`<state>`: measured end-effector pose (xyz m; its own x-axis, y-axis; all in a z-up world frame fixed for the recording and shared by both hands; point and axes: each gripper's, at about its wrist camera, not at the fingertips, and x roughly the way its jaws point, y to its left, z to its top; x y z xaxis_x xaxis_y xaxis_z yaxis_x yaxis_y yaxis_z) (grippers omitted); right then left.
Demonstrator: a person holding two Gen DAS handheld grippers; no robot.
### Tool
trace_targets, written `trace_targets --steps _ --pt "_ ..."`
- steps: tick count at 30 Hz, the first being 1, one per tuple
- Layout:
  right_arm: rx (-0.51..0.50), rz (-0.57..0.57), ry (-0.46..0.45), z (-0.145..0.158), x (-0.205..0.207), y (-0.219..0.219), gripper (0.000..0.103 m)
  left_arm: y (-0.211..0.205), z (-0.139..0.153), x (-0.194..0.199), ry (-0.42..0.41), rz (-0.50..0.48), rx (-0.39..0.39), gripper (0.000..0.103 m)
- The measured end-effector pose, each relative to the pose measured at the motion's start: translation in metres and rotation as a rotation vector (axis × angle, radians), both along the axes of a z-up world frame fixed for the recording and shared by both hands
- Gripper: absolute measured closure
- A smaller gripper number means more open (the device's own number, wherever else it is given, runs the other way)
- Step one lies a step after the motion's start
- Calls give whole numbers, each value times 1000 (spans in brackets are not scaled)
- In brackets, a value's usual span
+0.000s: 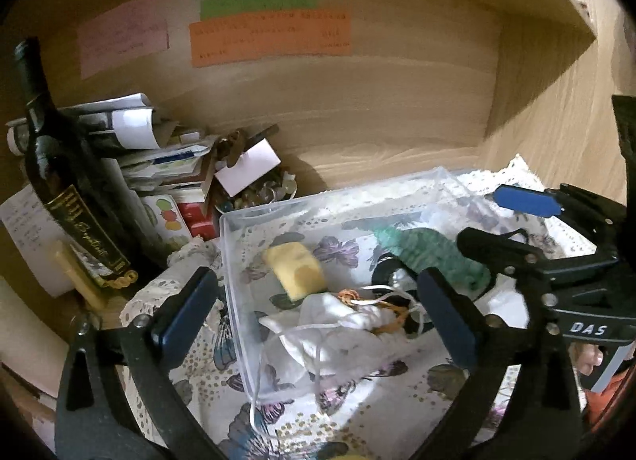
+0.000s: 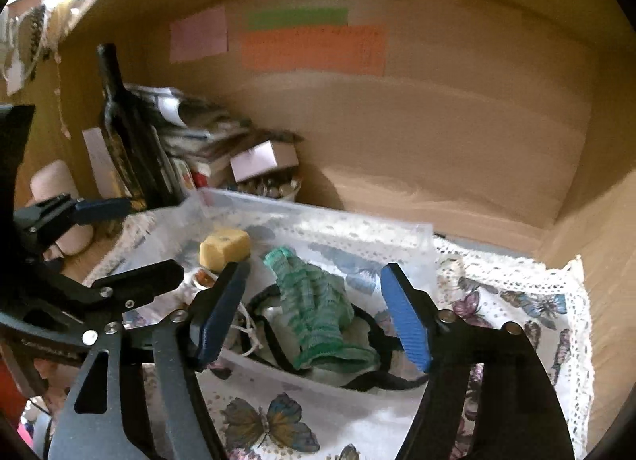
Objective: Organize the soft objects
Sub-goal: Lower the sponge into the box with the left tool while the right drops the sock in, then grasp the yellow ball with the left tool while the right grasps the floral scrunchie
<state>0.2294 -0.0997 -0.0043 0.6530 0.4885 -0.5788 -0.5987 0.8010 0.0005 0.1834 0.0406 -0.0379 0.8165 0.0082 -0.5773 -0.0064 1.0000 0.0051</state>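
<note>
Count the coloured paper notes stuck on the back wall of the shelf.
3: a pink note at left, a green note at centre, an orange note directly below the green.

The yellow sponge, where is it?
The yellow sponge lies inside the clear plastic box, near its back left corner, left of the green sock.

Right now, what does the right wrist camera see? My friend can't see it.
The open right gripper hovers over a clear plastic bin holding a green knitted sock and a yellow sponge. The bin sits on a butterfly-print cloth inside a wooden shelf, with a dark bottle at left.
</note>
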Motion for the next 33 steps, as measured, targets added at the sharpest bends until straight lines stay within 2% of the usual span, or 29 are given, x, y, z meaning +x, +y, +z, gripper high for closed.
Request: trace_targets --steps 6,10,15,22,28,30,33 --pt "40 15 -70 19 -30 -17 21 0 12 -26 -43 4 -2 0" --pt "61 31 -86 21 -51 -25 20 -4 13 -47 -65 -14 17 0" --pt "61 54 -68 10 -73 -29 20 -7 6 -72 -66 -26 33 0" --pt "23 96 5 -19 -100 -24 20 -2 -24 -99 -11 -31 42 0" --pt "9 145 91 -45 -113 -12 24 5 -58 -106 95 -16 58 0" --pt "10 166 115 -51 -116 -6 34 9 -65 -111 110 -12 44 0" --pt "11 204 143 -56 -117 3 36 13 -68 -116 103 -8 25 0"
